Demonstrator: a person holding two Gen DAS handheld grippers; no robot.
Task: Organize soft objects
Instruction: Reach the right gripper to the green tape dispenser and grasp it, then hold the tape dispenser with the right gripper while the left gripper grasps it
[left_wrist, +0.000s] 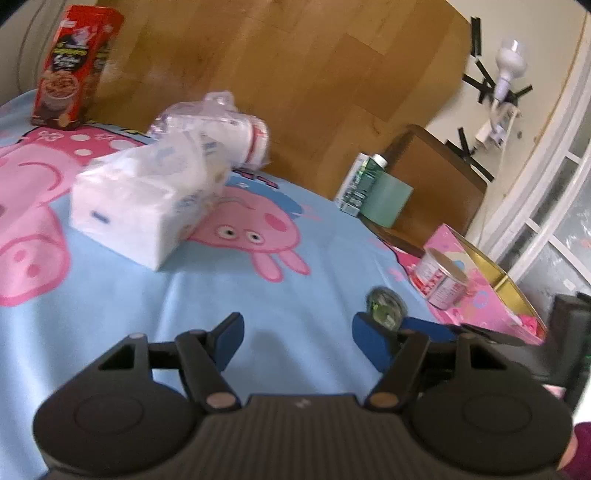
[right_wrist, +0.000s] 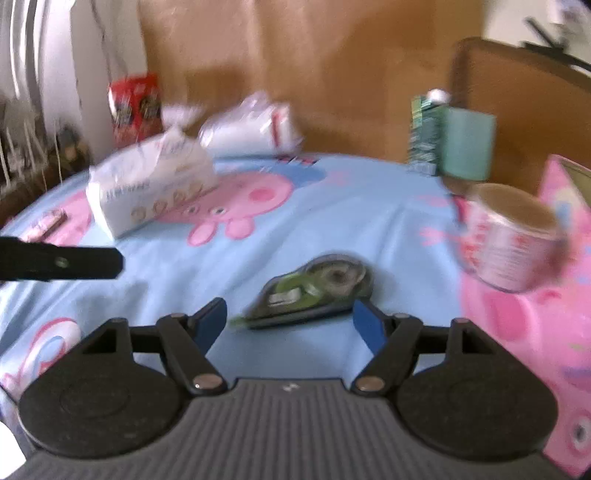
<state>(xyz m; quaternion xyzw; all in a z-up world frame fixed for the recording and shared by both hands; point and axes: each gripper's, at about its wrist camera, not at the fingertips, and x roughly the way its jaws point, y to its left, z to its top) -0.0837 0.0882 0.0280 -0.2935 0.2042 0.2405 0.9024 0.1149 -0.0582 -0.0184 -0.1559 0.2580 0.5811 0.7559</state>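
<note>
A white soft tissue pack (left_wrist: 140, 206) lies on the blue cartoon-pig bedspread (left_wrist: 258, 295), with a clear bag of white cotton pads (left_wrist: 225, 129) just behind it. Both show in the right wrist view, the tissue pack (right_wrist: 147, 188) at left and the bag (right_wrist: 251, 129) behind it. My left gripper (left_wrist: 297, 332) is open and empty above the spread, short of the tissue pack. My right gripper (right_wrist: 290, 317) is open and empty, with a green correction-tape dispenser (right_wrist: 314, 291) lying just ahead between its fingers. The left gripper's black finger (right_wrist: 74, 262) shows at the left edge.
A red cereal box (left_wrist: 74, 66) stands at the far left by the wooden headboard. A green carton (left_wrist: 358, 181) and teal block (left_wrist: 388, 199) sit on a side table. A small tin (left_wrist: 443, 280) lies on a pink box (left_wrist: 491, 302) at right. The tape dispenser (left_wrist: 384, 306) lies near my left gripper's right finger.
</note>
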